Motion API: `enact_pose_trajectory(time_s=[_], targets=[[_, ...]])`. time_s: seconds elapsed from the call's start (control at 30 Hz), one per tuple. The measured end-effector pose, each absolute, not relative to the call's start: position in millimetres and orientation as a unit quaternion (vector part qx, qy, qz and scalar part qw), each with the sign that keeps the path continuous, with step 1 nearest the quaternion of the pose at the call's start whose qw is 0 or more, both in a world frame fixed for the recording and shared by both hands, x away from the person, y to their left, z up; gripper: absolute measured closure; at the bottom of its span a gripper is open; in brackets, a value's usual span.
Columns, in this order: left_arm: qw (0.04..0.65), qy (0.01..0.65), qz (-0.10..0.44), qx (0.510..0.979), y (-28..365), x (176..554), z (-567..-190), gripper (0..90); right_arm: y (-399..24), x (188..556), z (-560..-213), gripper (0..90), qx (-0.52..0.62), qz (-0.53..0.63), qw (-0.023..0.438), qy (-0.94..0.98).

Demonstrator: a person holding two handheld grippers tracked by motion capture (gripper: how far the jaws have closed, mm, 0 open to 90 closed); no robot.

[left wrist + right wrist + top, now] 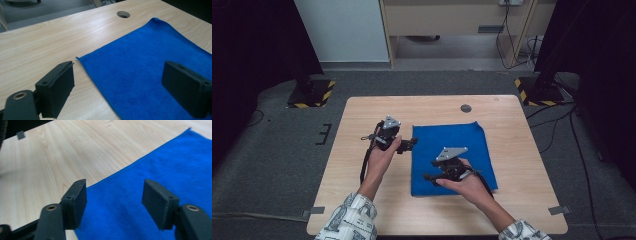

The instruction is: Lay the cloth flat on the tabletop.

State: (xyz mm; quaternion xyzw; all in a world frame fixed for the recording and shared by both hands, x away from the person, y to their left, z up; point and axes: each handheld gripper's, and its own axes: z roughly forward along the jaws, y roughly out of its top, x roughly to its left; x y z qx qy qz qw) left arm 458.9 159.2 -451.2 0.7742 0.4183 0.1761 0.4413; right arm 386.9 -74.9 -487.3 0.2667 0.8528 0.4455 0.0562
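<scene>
Blue cloth (452, 152) flat, long axis running away from person, left tongs (411, 145) spread, right tongs (428, 176) spread, nothing pinched.

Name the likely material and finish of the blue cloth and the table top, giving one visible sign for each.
Blue cloth: probably microfibre or similar soft textile, matte, with a fuzzy nap and a stitched edge.
Table top: pale wood or wood-look laminate, smooth with a slight sheen; grain lines run along it.
</scene>
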Motion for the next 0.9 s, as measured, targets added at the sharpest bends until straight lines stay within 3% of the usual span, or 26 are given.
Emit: enact_pose_trajectory(time_s=[0.5,0.9], targets=[[0.431,0.42,0.168,0.781,157,456,-456,10.2,-57,369,-495,53.5,0.251,0.426,0.054,0.868],[0.414,0.441,0.181,0.776,170,441,-457,10.2,-58,356,-493,75.7,0.244,0.434,0.078,0.864]])
